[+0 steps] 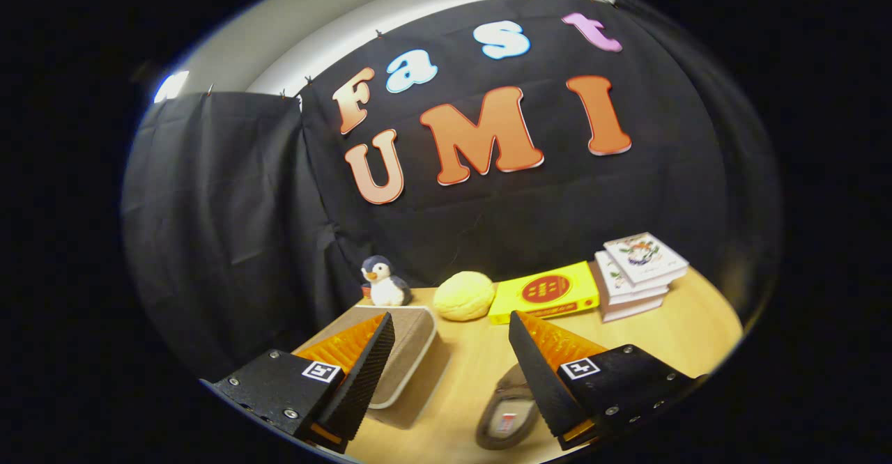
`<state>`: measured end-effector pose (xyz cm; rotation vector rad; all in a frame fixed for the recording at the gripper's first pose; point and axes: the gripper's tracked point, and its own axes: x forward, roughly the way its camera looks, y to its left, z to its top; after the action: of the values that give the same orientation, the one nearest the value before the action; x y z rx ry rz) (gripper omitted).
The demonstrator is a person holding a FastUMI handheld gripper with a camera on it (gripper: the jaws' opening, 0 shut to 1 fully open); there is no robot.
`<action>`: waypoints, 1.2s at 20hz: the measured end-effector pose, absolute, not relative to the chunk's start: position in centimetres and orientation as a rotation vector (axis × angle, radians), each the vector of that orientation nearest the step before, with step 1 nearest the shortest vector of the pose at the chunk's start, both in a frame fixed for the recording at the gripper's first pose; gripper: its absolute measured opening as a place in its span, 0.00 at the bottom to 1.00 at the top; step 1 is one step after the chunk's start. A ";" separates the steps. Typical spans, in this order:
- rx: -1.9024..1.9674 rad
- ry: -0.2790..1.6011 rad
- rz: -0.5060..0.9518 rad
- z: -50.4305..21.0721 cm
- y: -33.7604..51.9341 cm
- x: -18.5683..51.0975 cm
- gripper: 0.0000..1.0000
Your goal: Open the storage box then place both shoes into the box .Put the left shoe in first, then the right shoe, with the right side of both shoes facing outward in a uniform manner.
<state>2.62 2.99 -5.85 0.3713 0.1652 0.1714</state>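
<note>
Tool [451,342] open — shoe [506,419] between fingers.

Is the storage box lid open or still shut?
Shut: the storage box lid lies flat on its base, rim seated. The gripper jaws stand open, empty; a shoe lies on the table, outside.

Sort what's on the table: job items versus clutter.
Job: storage box, lid shut, by one finger; grey shoe, by the other finger; gripper, open, holding nothing.

Clutter: penguin toy, yellow bun-shaped toy, yellow box, stacked books.

Closed beige storage box [408,352] beside grey shoe [505,415].
</note>
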 end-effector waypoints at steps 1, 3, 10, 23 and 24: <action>0.450 0.199 0.201 -6.6 3.6 2.9 0.99; 0.605 0.271 0.260 -8.2 4.8 3.5 0.98; 0.918 0.508 0.439 -13.7 9.1 4.9 0.98; 1.141 0.777 0.757 -18.2 14.9 6.3 0.97; 1.128 0.790 0.762 -18.7 15.3 6.5 0.97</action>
<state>6.45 15.29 -18.69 1.1285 0.7904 0.7625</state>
